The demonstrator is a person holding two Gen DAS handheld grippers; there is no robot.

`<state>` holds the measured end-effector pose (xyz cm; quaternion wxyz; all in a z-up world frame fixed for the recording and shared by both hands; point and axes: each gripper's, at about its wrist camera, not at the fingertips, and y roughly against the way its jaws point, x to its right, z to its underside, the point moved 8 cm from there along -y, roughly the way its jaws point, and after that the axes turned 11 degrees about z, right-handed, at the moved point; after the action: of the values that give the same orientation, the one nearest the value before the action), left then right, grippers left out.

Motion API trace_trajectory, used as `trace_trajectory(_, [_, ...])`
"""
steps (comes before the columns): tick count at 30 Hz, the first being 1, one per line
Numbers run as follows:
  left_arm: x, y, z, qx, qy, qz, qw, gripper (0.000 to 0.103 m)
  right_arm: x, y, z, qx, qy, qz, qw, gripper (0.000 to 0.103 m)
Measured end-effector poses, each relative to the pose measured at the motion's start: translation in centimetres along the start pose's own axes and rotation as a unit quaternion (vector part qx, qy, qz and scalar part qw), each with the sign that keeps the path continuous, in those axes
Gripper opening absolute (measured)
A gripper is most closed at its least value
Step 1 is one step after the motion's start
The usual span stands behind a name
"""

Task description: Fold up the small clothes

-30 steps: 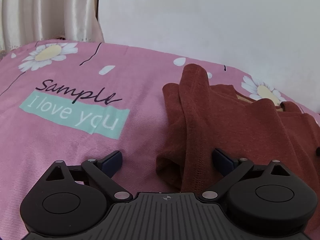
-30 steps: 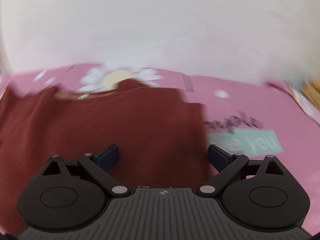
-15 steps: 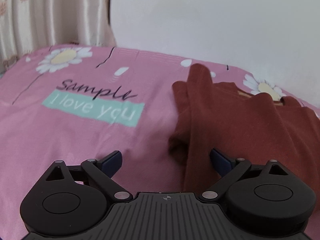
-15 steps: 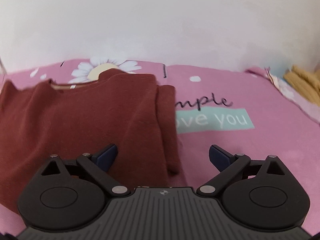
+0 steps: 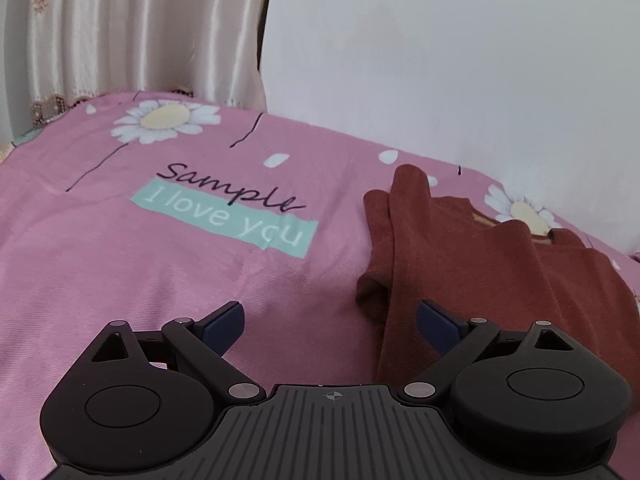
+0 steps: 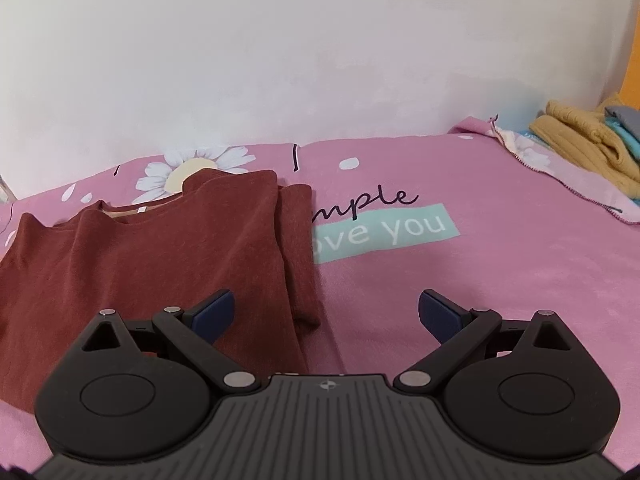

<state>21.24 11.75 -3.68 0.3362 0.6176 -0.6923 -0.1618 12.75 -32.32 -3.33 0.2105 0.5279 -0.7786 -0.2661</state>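
Observation:
A rust-red small shirt (image 5: 472, 264) lies flat on the pink bedsheet (image 5: 120, 272), its sleeves folded in along the sides. It also shows in the right wrist view (image 6: 160, 252), at the left. My left gripper (image 5: 330, 320) is open and empty, above the sheet just left of the shirt's edge. My right gripper (image 6: 326, 312) is open and empty, above the shirt's right edge and the sheet beside it.
The sheet carries a teal "I love you" patch (image 5: 228, 220) and daisy prints. A white wall (image 6: 320, 60) backs the bed. A curtain (image 5: 132, 28) hangs at far left. A stack of folded yellow and blue clothes (image 6: 588, 144) sits at far right.
Both grippers have pulled back and away from the shirt: the left one drifted left, the right one right. The shirt lies still, released.

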Motion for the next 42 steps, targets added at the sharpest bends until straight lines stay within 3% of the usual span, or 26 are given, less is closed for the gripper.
trace_trajectory(10, [0.4, 1.7, 1.8, -0.009, 0.005, 0.006, 0.9999, 0.103, 0.4, 0.7, 0.8, -0.006, 0.004, 0.01, 1.0, 0.099])
trace_trajectory(17, [1.9, 3.1, 3.2, -0.011, 0.01, 0.032, 0.9994, 0.103, 0.9, 1.1, 1.1, -0.01, -0.008, -0.001, 1.0, 0.099])
trace_trajectory(22, [4.0, 3.5, 4.8, -0.026, 0.01, 0.07, 0.9972, 0.103, 2.6, 0.5, 2.0, -0.046, -0.092, -0.065, 0.993, 0.099])
trace_trajectory(30, [6.9, 2.2, 7.3, -0.07, 0.058, 0.171, 0.981, 0.103, 2.9, -1.1, 4.2, -0.12, -0.203, -0.199, 0.951, 0.099])
trace_trajectory(37, [6.4, -0.3, 7.2, -0.075, 0.108, 0.17, 0.9767, 0.103, 2.3, -1.8, 4.0, -0.122, -0.218, -0.235, 0.939, 0.102])
trace_trajectory(42, [7.2, -1.9, 6.4, -0.08, 0.098, 0.138, 0.9822, 0.103, 1.7, -2.8, 3.4, -0.125, -0.212, -0.253, 0.936, 0.103])
